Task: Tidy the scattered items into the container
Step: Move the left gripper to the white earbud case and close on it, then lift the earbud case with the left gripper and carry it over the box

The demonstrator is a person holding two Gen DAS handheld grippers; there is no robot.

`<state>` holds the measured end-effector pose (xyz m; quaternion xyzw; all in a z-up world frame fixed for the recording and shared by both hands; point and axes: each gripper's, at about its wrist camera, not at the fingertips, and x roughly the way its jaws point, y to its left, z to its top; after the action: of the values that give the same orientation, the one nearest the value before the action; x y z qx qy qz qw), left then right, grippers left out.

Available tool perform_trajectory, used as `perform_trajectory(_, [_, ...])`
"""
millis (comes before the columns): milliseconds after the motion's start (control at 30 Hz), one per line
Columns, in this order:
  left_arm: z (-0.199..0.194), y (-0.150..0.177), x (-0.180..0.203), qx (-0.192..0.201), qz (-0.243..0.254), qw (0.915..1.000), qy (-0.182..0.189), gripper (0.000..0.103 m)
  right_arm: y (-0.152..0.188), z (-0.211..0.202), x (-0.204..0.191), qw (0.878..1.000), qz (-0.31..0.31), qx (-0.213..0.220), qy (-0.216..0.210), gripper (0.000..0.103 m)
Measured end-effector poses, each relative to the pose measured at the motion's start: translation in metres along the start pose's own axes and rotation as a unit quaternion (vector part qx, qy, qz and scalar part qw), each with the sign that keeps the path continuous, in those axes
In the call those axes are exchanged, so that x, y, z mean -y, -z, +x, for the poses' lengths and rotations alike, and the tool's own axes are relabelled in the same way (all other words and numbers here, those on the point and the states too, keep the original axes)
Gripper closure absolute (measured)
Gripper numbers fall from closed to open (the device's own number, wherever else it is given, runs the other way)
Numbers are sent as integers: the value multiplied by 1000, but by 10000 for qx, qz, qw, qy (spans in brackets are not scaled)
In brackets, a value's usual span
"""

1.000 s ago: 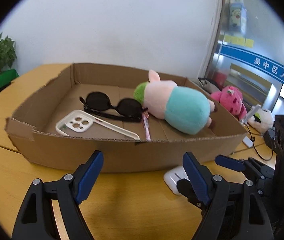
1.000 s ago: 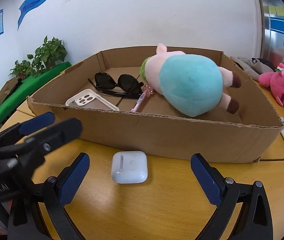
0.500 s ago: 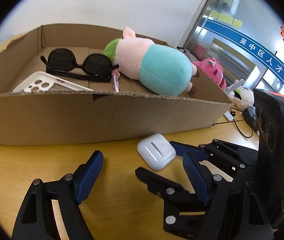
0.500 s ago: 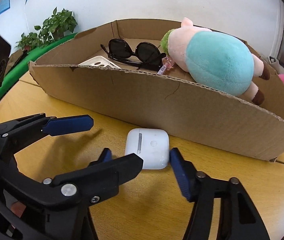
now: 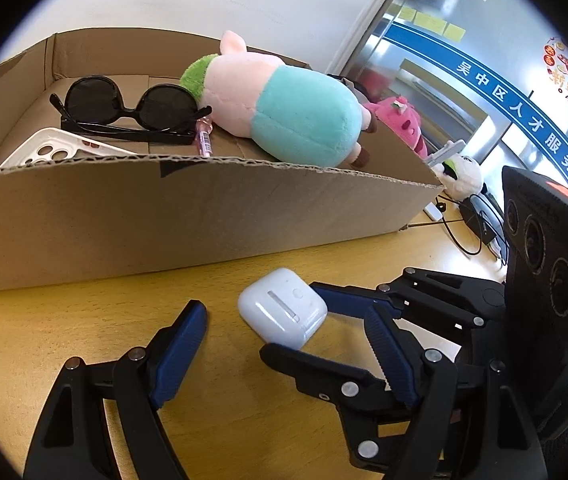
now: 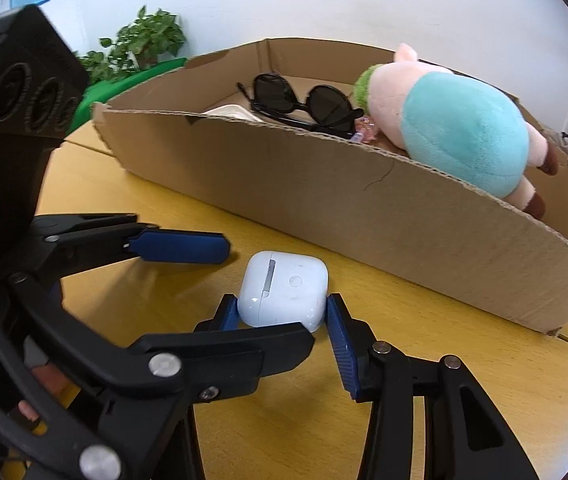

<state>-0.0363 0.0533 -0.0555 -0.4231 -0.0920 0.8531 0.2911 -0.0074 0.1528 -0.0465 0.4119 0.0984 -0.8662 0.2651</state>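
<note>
Random background stuff: pink plush toy [image 5: 399, 120] peeking out at 1 o'clock behind the box, small white plush [image 5: 463, 174] and tangled black cables [image 5: 471, 220] around 3, potted plant [image 6: 144, 40] at 11.

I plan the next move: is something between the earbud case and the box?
Only the box's near wall stands between. The case lies on the table before it, between the closing right jaws, so it must go over that wall.

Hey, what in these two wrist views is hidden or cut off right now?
- Phone case: left wrist view, lower part behind the cardboard box front wall.
- Pen: right wrist view, mostly behind that wall.
- Earbud case: right wrist view, near edge behind the left claw's arm.
</note>
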Motion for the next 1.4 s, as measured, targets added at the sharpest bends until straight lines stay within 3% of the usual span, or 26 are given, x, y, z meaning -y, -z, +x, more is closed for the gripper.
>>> perform_trajectory(233, [0,0,2,-144,293,9995,-9,29,4,-1,-11,9990,-308,-17,-328,55])
perform_trajectory(333, [0,1,1,-235,370,9990,-37,57,4,-1,-13,9984,-386,-25,-421,55])
perform_trajectory(1000, [-1,2,5,-273,473,9985,-99,59,3,1,-9,9978,-449,-23,-487,55])
perform_trajectory(1167, [-10,0,11,-16,589,9982,-120,79,2,0,-2,9986,-260,21,-460,55])
perform_trajectory(1400, [-15,-1,12,134,600,9981,-46,80,3,-7,0,9986,-225,152,-448,55])
